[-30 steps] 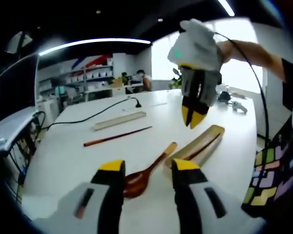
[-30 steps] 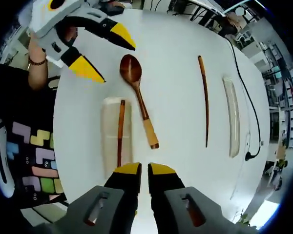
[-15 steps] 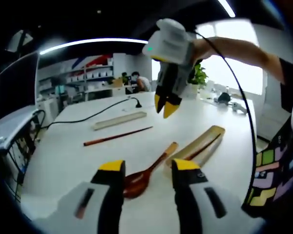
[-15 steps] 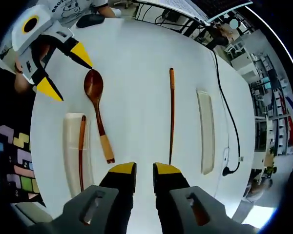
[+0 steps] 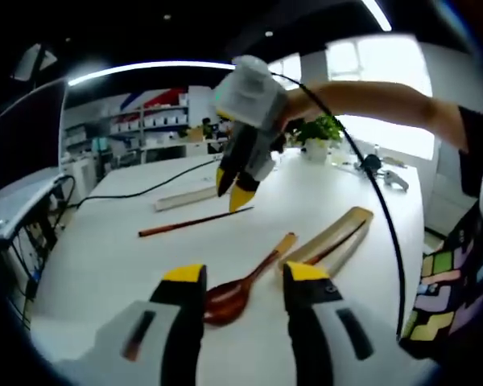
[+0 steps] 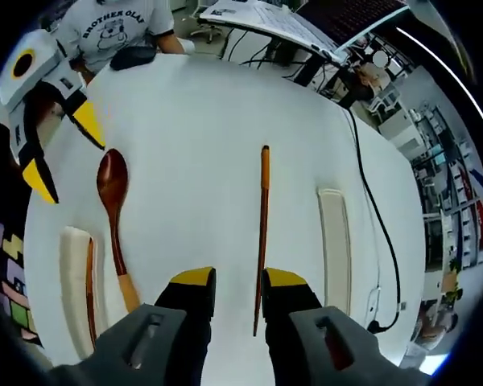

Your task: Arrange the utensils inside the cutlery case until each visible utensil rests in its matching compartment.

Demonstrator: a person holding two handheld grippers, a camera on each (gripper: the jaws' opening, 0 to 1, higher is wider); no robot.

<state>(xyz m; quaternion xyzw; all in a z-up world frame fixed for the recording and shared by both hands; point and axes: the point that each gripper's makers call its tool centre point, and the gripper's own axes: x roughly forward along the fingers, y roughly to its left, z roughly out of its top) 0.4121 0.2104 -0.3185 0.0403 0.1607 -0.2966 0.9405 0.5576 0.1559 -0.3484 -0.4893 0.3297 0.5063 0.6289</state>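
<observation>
Wooden chopstick (image 6: 262, 233) between the right gripper's (image 6: 233, 283) parted, empty jaws

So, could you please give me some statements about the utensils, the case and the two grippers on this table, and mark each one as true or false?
1. One chopstick lies inside the open case. True.
2. The wooden spoon rests inside the case. False: it lies on the white table beside the case.
3. The right gripper is shut on the loose chopstick. False: it is open, and the chopstick's end lies between its tips.
4. The case lid lies apart from the case, beyond the loose chopstick. True.
5. The left gripper is open, with the spoon bowl between its tips. True.
</observation>
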